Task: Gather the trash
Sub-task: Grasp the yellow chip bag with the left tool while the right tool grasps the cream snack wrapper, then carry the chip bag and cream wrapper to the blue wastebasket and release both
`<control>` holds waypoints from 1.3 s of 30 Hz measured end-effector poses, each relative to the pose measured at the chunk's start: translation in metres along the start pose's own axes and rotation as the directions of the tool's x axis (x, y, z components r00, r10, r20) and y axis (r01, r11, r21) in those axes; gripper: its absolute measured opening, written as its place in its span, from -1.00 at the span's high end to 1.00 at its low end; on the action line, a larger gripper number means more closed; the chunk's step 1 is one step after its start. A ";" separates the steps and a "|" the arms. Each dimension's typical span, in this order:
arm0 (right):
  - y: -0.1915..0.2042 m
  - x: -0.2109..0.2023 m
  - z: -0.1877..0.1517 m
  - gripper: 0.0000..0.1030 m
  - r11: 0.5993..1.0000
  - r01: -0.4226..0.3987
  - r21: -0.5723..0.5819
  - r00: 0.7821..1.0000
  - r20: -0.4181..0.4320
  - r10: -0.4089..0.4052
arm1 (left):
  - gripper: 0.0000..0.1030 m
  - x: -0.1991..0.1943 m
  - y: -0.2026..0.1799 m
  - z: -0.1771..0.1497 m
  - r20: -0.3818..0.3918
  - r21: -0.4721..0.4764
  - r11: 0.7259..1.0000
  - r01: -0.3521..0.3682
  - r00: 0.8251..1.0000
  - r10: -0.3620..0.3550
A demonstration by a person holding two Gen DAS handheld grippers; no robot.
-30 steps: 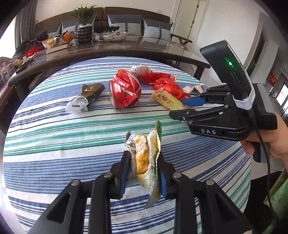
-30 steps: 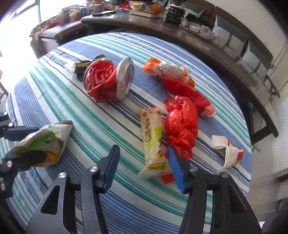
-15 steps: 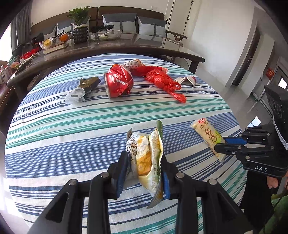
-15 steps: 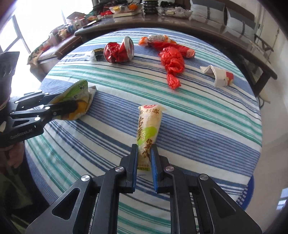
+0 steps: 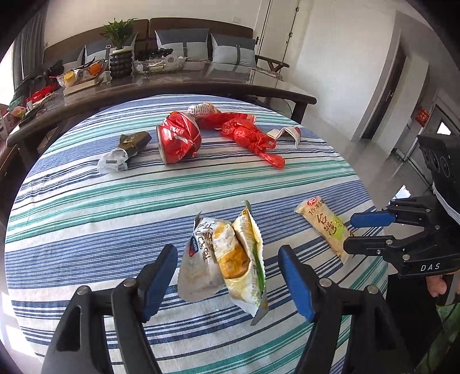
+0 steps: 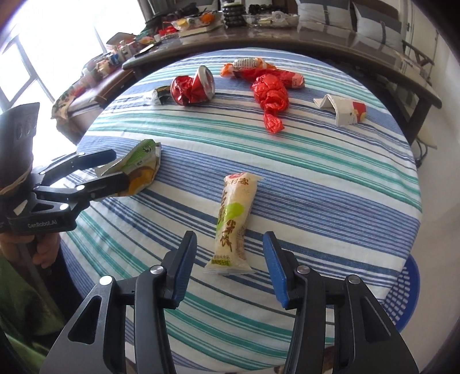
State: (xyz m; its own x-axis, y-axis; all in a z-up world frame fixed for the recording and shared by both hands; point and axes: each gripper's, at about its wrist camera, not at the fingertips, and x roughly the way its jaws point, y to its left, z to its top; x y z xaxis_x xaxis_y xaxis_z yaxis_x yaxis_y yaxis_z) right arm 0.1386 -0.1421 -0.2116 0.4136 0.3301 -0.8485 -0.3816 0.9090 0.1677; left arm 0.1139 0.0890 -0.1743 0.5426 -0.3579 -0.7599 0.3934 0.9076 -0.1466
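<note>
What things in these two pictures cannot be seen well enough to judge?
- Blue basket, right wrist view: mostly hidden behind the table edge; its contents do not show.
- Far table clutter, both views: too small to identify.
- Underside of the yellow snack wrapper, left wrist view: hidden by the wrapper itself.
- Person: only a hand shows at the frame edge.

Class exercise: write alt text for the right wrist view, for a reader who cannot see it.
The right gripper, jaws just opened, frames a long cream snack packet lying on a round blue-and-green striped tablecloth. At left, the left gripper straddles a crumpled yellow-green wrapper.
</note>
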 end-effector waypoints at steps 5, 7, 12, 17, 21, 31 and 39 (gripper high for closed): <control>0.007 0.018 0.014 0.03 0.998 0.050 -0.025 0.998 -0.038 -0.051 | -0.43 0.011 -0.010 0.002 -0.011 0.039 0.998 -0.042 0.999 0.042; 0.006 0.023 0.017 0.07 0.997 0.074 -0.029 0.996 -0.046 -0.075 | -0.42 0.011 -0.007 0.002 -0.014 0.024 0.999 -0.036 0.999 0.037; 0.003 0.020 0.016 0.75 0.997 0.071 -0.017 0.997 -0.036 -0.071 | 0.32 0.008 0.004 0.000 -0.013 -0.016 1.000 -0.015 1.000 0.014; 0.000 0.006 0.013 0.76 0.998 0.057 -0.005 0.998 0.015 -0.057 | 0.49 0.004 0.005 0.002 0.008 -0.042 0.999 0.007 1.000 -0.007; -0.008 -0.002 0.012 0.76 0.999 0.017 0.037 0.999 0.049 -0.019 | 0.52 0.002 0.005 0.004 0.016 -0.055 0.998 0.038 0.999 -0.037; -0.033 -0.019 0.005 0.76 0.992 -0.053 0.113 0.994 0.100 0.041 | 0.52 -0.004 -0.004 0.002 0.038 -0.054 0.996 0.068 0.997 -0.066; -0.067 -0.042 -0.011 0.75 0.983 -0.059 0.172 0.991 0.130 0.036 | 0.52 -0.010 -0.038 0.011 0.046 -0.041 0.991 0.126 0.991 -0.124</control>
State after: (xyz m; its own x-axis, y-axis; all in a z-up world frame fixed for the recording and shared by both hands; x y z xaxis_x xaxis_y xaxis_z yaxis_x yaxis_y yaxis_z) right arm 0.1381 -0.2198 -0.1929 0.5035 0.3933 -0.7693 -0.2576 0.9182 0.3008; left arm 0.1016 0.0560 -0.1547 0.5231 -0.4779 -0.7057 0.4279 0.8634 -0.2675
